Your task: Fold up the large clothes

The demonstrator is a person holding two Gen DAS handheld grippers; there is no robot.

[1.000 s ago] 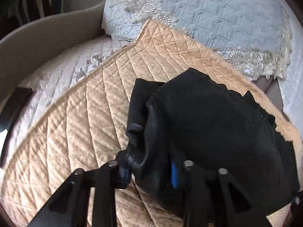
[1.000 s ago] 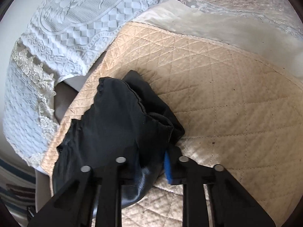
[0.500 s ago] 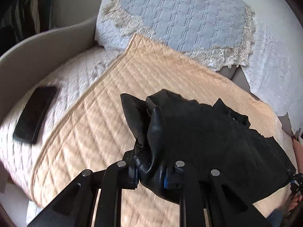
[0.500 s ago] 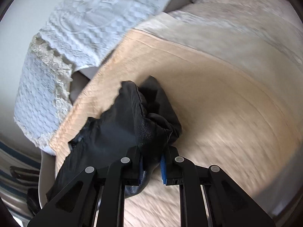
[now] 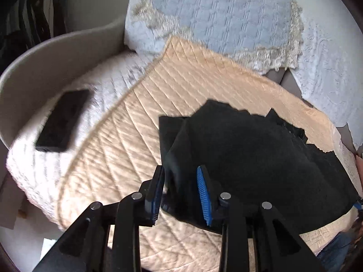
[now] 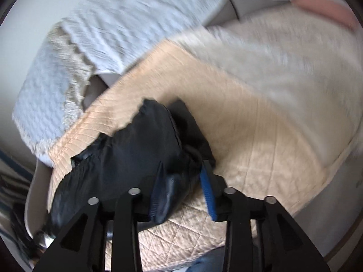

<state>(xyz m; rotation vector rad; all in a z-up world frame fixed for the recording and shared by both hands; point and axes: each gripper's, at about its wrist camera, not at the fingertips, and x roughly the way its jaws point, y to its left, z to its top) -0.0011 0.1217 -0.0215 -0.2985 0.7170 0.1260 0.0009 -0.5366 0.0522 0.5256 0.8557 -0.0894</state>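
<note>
A black garment (image 5: 249,158) lies bunched on a tan quilted mat (image 5: 127,149) on a sofa. In the left wrist view my left gripper (image 5: 181,190) has its blue-padded jaws parted, with the garment's left edge still between them. In the right wrist view the garment (image 6: 127,158) stretches off to the left, and my right gripper (image 6: 181,188) has its jaws parted around the garment's bunched right edge. The right wrist view is motion-blurred.
A black phone (image 5: 63,120) lies on the white quilted sofa cover (image 5: 109,83) left of the mat. A grey-blue lace-trimmed cushion (image 5: 215,20) stands behind. The beige sofa arm (image 5: 45,61) curves at the left. The mat (image 6: 261,140) extends right of the garment.
Both grippers were shut on the garment half a second ago and now have their jaws parted. Both have pulled back a little, so more of the sofa shows.
</note>
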